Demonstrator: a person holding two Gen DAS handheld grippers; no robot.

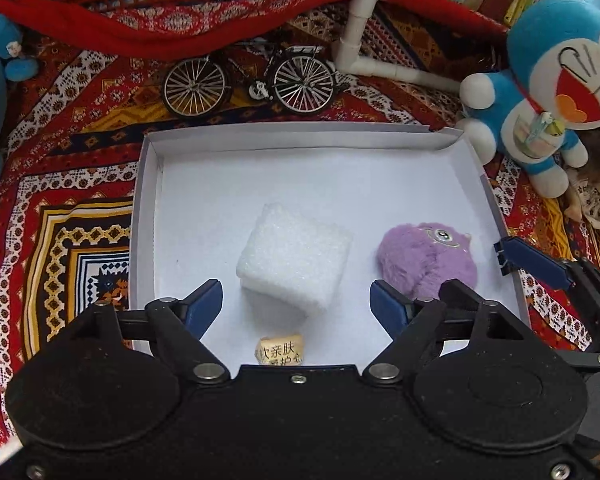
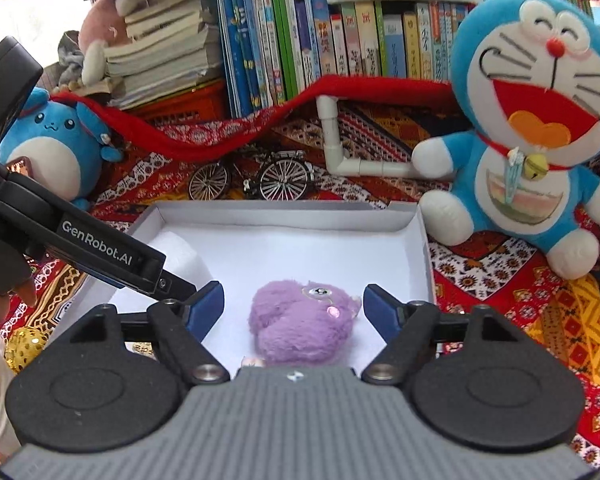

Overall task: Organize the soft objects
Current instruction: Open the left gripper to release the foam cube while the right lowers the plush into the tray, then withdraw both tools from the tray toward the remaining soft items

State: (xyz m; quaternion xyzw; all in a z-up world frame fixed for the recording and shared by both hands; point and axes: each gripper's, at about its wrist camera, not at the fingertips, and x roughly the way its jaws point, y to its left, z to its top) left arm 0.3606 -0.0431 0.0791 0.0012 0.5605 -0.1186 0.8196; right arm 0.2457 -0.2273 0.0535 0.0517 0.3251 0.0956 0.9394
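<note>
Now we hold both hand-held grippers released: the left hand-held gripper [image 1: 296, 304] over the white foam cube [image 1: 294, 254], the right hand-held gripper [image 2: 294, 306] over the fuzzy purple plush [image 2: 300, 326], both lying in the shallow white cardboard tray [image 1: 300, 136]. We should lift clear without snagging either.

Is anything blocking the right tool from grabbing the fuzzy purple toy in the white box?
Nothing visible is in the way. The purple plush toy lies in the white box, right in front of the open right tool. The white foam cube sits apart on its left, by the left tool.
</note>
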